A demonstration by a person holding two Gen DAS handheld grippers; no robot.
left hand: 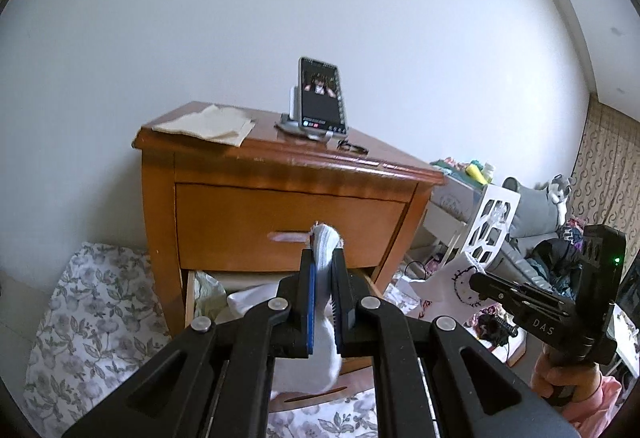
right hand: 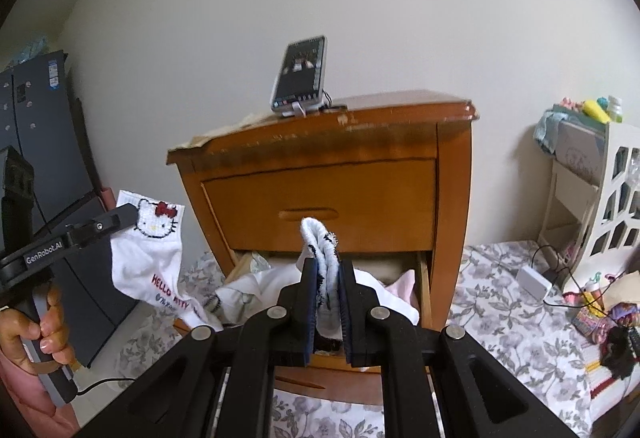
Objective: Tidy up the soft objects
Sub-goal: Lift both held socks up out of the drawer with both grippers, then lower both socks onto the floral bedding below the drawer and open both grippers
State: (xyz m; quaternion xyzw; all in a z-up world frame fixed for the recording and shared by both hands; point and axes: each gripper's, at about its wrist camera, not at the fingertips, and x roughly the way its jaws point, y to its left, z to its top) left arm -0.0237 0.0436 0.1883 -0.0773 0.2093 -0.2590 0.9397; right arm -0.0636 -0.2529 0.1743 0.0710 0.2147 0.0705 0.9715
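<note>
Wooden nightstand (left hand: 288, 214): orange-brown, glossy varnish, chipped and scuffed pale along front top edge. White knit sock (right hand: 150, 258): soft matt cotton, cat face stitched on cuff, red lettering. Second white sock (right hand: 322, 258): ribbed knit, small black marks. Left gripper (left hand: 323, 270) and right gripper (right hand: 326, 274): matt black plastic, silvery metal rivets, blue ridged pads (left hand: 311, 302), possibly rubber. Phone (left hand: 322, 96): glossy glass screen. Folded beige cloth (left hand: 208, 125) on top: matt, coarse weave. Floral bedsheet (right hand: 500, 302): thin matt fabric.
</note>
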